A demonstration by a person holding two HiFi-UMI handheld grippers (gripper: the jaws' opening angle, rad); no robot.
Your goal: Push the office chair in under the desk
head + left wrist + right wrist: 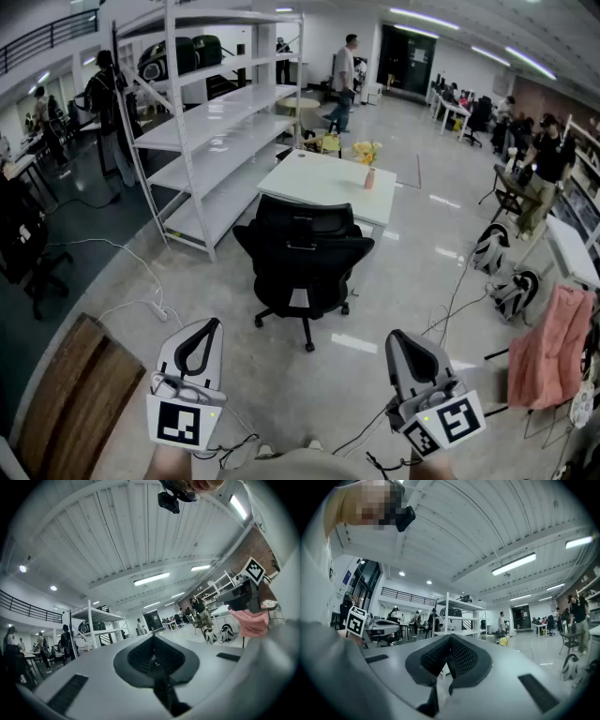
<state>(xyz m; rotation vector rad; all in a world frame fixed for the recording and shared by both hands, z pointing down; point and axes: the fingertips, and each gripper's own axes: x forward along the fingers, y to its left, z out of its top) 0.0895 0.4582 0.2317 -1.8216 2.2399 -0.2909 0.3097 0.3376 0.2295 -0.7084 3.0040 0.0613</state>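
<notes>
In the middle of the open floor [403, 281] stands the black office chair [305, 258], upright on its wheeled star base, its long axis vertical. Its backrest faces the person and its seat points toward the white table [314, 183] just beyond it. A small vase of yellow flowers [367, 165] stands on the table's far side. The floor is glossy grey. A white shelving rack [211, 127] runs along the left, a pink cloth [551, 345] hangs at the right, and several people stand in the large office hall. The left tool [212, 326] and right tool [397, 336] hover low, well short of the chair, both clenched on nothing.
</notes>
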